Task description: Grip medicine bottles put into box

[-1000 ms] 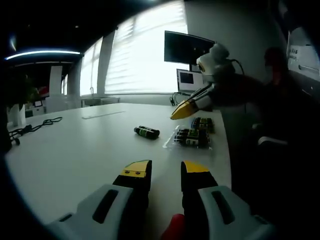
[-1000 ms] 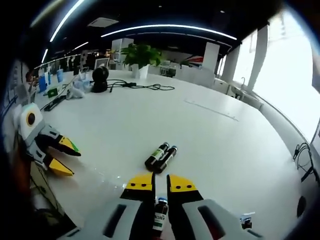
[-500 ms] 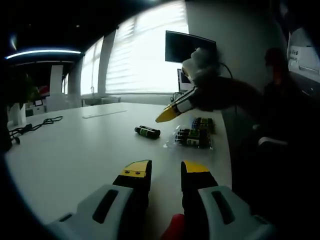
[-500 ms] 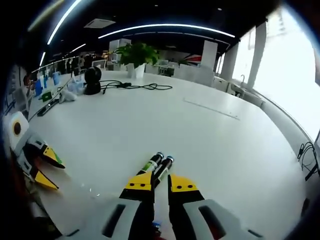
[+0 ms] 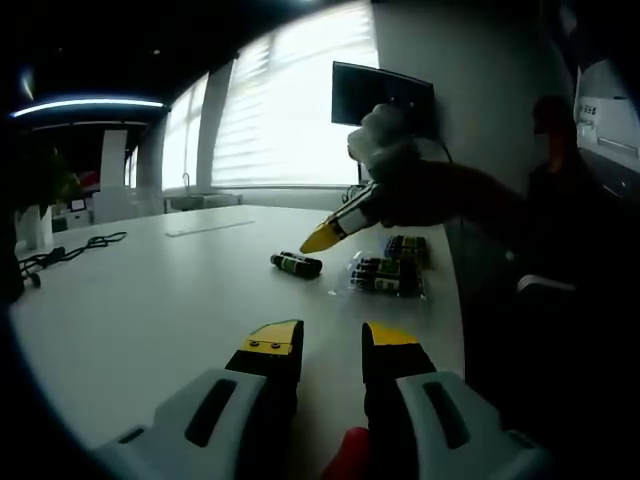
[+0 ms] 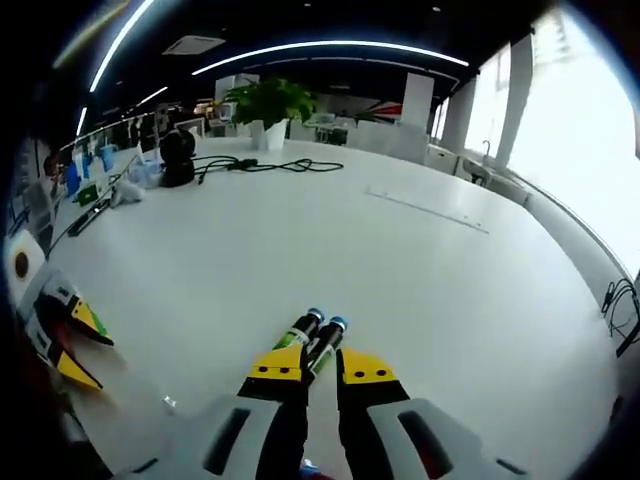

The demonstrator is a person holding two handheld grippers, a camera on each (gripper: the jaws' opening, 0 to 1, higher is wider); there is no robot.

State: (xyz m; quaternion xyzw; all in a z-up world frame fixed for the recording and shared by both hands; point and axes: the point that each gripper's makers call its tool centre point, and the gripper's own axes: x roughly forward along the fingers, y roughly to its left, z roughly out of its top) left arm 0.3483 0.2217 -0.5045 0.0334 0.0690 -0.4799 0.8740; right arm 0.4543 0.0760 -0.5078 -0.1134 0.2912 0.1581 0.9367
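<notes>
Right gripper [image 6: 321, 366]: jaws nearly closed, over two bottles [image 6: 315, 336] on the table [image 6: 420, 270], ready to grab
Left gripper [image 5: 332, 341]: open, empty, waiting low
Box [image 5: 385, 274]: beside them, holding more bottles

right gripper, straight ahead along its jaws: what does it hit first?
Most likely the pair of medicine bottles lying side by side on the white table, directly past the right gripper tips. The jaws look nearly closed; whether they already touch the bottles is unclear.
</notes>
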